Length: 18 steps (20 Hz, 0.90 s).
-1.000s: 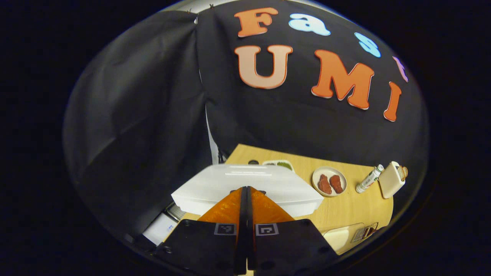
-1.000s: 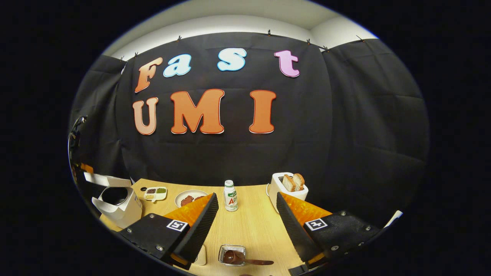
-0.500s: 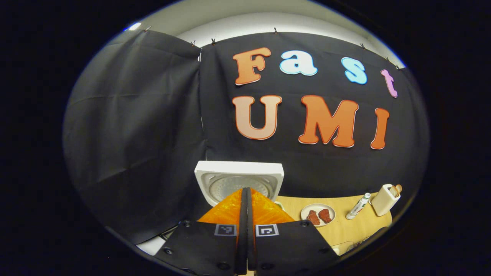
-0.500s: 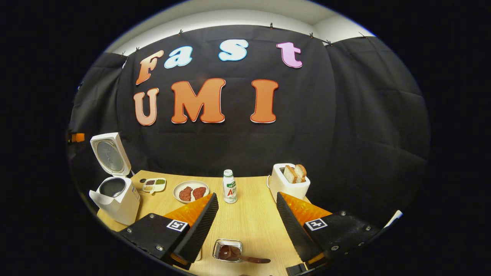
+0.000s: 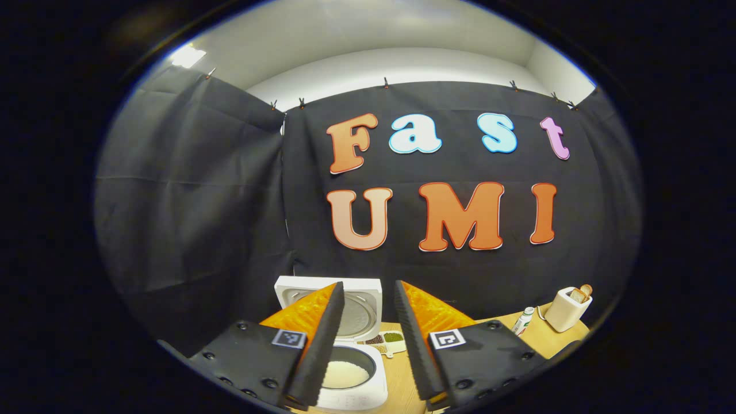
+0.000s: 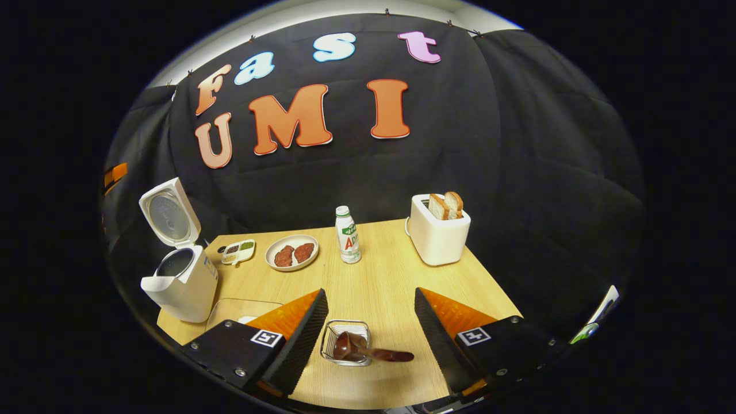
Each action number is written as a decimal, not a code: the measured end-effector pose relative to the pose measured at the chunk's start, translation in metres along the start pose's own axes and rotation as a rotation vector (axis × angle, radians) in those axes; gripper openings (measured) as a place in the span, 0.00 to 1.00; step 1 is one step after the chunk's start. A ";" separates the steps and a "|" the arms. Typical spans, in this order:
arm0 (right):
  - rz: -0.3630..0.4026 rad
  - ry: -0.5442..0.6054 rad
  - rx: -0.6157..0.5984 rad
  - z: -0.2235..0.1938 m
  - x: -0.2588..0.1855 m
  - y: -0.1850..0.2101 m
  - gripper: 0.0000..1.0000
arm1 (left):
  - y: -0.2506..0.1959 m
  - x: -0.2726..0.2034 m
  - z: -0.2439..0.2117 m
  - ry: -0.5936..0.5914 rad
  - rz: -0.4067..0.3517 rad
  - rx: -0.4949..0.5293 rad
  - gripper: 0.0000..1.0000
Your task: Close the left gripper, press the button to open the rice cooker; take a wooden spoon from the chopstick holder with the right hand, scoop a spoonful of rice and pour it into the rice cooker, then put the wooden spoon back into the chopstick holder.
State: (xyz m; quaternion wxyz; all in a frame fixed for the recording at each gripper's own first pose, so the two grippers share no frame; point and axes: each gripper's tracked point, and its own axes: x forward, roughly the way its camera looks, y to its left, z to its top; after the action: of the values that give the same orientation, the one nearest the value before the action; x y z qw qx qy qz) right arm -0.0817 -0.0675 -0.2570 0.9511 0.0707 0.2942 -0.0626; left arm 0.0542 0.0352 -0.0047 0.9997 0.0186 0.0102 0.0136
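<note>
rice cooker (image 6: 183,276) lid up, wooden spoon (image 6: 368,351) in chopstick holder (image 6: 345,340)

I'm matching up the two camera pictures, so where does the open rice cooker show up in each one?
Left gripper view: rice cooker at bottom centre, between the fingers, lid raised behind it.
Right gripper view: rice cooker at the table's left edge, lid up.
Shared landmark: the white toaster holding bread.

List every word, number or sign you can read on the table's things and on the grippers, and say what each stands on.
No text here can be quoted.
bottle: green and red label print, too small and partly turned away.
rice cooker: small marks on its side and front, too blurred to read.
right gripper and left gripper: square black-and-white coded markers, no words.
toaster: no print seen.
</note>
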 end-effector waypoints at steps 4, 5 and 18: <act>-0.008 0.050 0.039 -0.031 0.003 -0.010 0.95 | -0.028 -0.010 0.001 -0.019 -0.030 0.025 0.91; -0.006 0.059 0.056 -0.038 0.006 -0.011 0.95 | -0.029 -0.013 0.002 -0.026 -0.022 0.025 0.94; 0.063 0.151 0.442 -0.094 0.050 0.002 0.52 | -0.057 -0.035 0.009 -0.044 -0.023 0.119 0.97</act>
State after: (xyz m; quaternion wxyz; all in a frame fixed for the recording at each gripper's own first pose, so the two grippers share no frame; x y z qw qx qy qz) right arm -0.0926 -0.0533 -0.3623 0.8891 0.2911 0.3414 -0.0905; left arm 0.0209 -0.0226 0.0031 0.9969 0.0781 -0.0106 0.0011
